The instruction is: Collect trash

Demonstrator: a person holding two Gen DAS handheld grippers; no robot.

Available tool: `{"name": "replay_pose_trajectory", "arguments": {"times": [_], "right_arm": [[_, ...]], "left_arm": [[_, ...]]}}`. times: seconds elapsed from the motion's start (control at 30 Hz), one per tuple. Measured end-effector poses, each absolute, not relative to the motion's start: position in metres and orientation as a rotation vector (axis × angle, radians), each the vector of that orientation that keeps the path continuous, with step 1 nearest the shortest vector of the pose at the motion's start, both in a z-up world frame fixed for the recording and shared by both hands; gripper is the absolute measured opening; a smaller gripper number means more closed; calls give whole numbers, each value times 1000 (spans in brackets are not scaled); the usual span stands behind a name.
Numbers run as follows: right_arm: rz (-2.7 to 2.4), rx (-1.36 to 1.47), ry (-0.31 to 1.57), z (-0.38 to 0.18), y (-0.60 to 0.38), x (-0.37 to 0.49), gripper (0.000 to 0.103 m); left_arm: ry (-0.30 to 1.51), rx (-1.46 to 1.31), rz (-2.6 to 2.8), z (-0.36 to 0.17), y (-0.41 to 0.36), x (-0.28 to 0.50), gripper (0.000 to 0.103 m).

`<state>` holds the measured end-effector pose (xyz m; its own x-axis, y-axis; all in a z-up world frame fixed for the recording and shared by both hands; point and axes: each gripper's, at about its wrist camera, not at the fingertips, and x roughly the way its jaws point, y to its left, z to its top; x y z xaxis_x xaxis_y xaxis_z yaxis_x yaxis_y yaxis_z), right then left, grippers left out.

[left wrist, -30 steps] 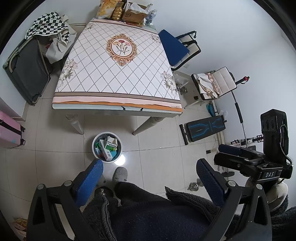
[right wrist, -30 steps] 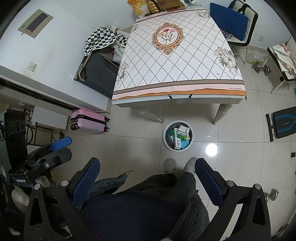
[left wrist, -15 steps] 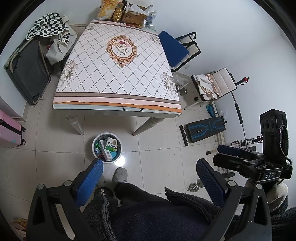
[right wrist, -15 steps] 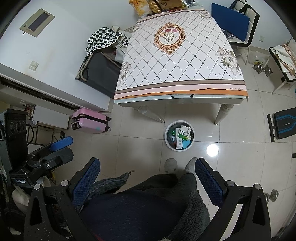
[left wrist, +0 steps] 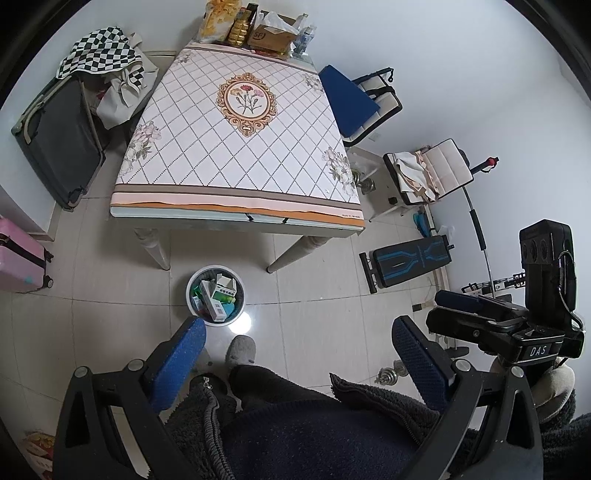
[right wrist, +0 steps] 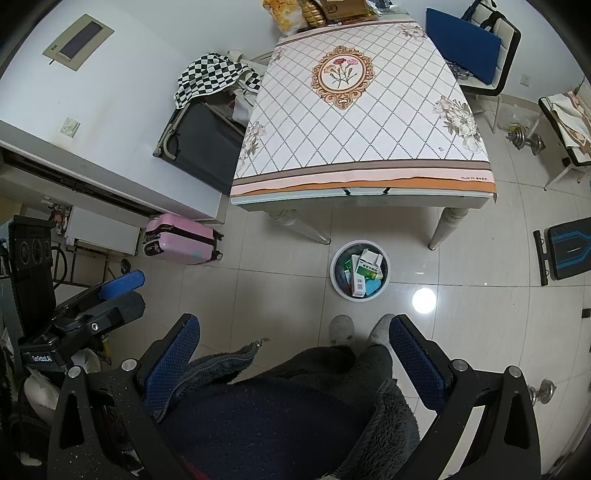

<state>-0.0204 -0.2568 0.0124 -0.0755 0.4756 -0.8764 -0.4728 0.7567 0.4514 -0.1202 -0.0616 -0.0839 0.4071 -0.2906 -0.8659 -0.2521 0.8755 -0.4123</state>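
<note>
A round white trash bin (left wrist: 236,316) stands on the tiled floor in front of the table and holds several small cartons (left wrist: 218,295). It also shows in the right wrist view (right wrist: 338,287) with the cartons (right wrist: 364,272) inside. My left gripper (left wrist: 297,332) is open and empty, held high above the floor near my body. My right gripper (right wrist: 291,332) is open and empty, also held high. Each gripper shows in the other's view: the right one (left wrist: 465,308) and the left one (right wrist: 110,291).
A table (left wrist: 236,155) with a patterned cloth has boxes and snack bags (left wrist: 255,27) at its far edge. A dark suitcase (left wrist: 59,144), a pink suitcase (right wrist: 181,238), chairs (left wrist: 364,105), a bench (left wrist: 410,258) and dumbbells (right wrist: 524,138) surround it. My slippered feet (right wrist: 341,328) are near the bin.
Both views have shifted very slightly; the grippers stay open and nothing in the room has moved.
</note>
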Motion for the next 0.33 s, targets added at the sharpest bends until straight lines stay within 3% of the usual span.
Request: {"name": "replay_pose_trajectory", "arguments": {"times": [0.33], "right_arm": [[796,-1,1441,14,-260,-23,103]], "left_arm": [[1161,-520,-15,-81,-61,-124,103]]}}
